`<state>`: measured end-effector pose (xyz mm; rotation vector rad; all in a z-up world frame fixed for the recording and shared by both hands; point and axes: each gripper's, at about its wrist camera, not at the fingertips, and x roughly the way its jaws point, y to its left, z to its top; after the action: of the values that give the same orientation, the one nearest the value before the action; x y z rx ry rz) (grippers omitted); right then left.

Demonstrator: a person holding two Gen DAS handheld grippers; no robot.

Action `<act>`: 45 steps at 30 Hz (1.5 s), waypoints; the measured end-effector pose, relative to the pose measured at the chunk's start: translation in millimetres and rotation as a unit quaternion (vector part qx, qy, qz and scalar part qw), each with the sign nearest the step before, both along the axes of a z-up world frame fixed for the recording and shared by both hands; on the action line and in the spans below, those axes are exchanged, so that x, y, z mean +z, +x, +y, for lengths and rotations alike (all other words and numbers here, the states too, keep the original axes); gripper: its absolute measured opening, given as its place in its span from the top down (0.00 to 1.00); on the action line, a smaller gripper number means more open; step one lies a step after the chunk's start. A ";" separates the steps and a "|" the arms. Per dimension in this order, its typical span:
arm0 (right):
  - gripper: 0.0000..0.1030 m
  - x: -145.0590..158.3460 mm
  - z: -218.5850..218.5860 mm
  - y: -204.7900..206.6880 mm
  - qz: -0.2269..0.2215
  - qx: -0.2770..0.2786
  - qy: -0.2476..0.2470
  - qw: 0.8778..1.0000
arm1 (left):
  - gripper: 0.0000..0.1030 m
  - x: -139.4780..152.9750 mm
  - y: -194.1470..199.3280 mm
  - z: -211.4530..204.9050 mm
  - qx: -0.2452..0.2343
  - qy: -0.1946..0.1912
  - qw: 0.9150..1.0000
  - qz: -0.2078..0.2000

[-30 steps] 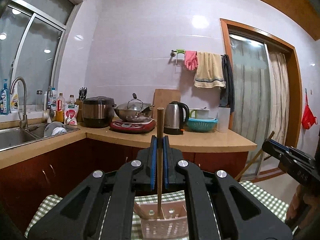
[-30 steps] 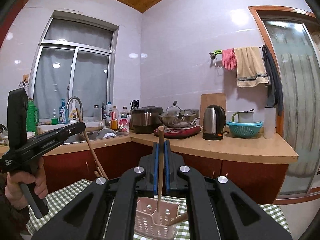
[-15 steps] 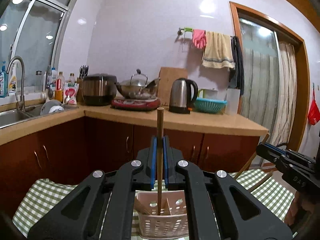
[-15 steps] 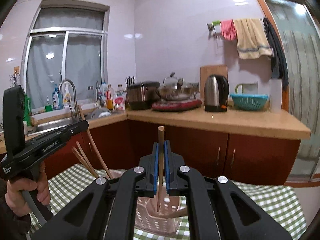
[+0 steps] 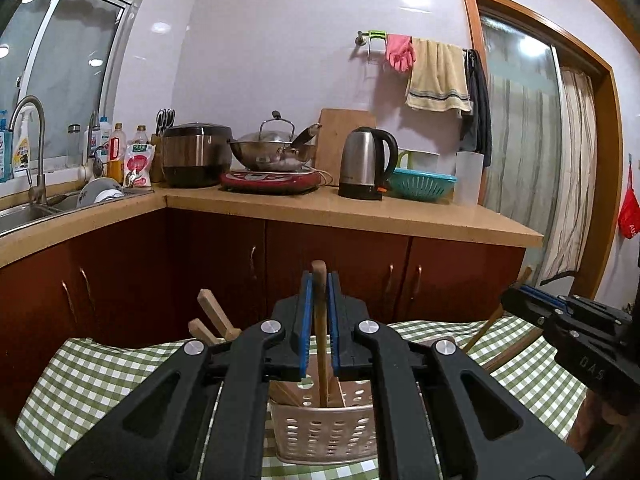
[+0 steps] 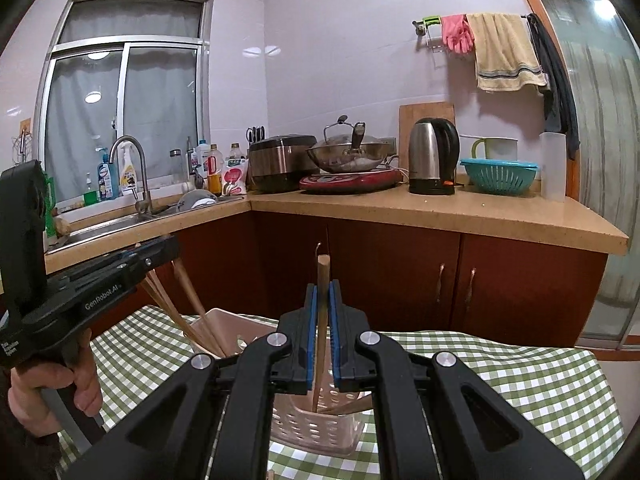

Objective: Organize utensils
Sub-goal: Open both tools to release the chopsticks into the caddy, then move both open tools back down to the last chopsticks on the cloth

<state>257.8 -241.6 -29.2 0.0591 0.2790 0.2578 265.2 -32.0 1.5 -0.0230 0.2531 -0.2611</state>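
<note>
A pale perforated utensil basket (image 5: 326,430) stands on a green checked tablecloth (image 5: 92,380); it also shows in the right wrist view (image 6: 316,428). My left gripper (image 5: 319,284) has its jaws slightly parted around a wooden chopstick (image 5: 320,344) whose lower end stands in the basket. My right gripper (image 6: 322,292) has its jaws slightly parted around another wooden chopstick (image 6: 320,344) that leans down into the basket. Other wooden chopsticks (image 5: 216,314) stick out of the basket's left side. Each gripper appears at the edge of the other's view.
Behind the table runs a counter (image 5: 360,210) over red-brown cabinets, with a kettle (image 5: 366,164), a wok (image 5: 276,152), a rice cooker (image 5: 196,154) and a teal colander (image 5: 422,184). A sink (image 6: 120,224) is at the left, a door (image 5: 532,140) at the right.
Both grippers have come down toward the basket with their chopsticks, whose lower ends now stand inside it. Both pairs of jaws have opened a little.
</note>
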 end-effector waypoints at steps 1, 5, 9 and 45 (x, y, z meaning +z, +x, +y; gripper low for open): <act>0.86 0.3 0.1 -0.9 -0.001 0.000 -0.001 1.000 | 0.82 -0.4 0.1 0.2 0.000 0.000 1.000 0.002; 0.71 1.9 2.1 -4.9 -0.007 -0.004 -0.006 1.000 | 0.61 0.5 -2.2 1.1 0.004 -0.002 1.000 -0.001; 0.65 6.6 1.9 -10.5 -0.016 -0.006 -0.005 1.000 | 0.52 3.3 -5.1 -0.8 0.002 0.003 1.000 -0.001; 0.55 -27.1 -21.1 -140.3 -0.007 -0.041 -0.020 0.999 | 0.22 -10.9 -147.6 11.3 0.041 0.001 0.999 0.019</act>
<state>117.4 -262.7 -56.3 0.0286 0.2665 0.1708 117.6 -20.7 -9.4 -0.0356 0.2887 -0.1799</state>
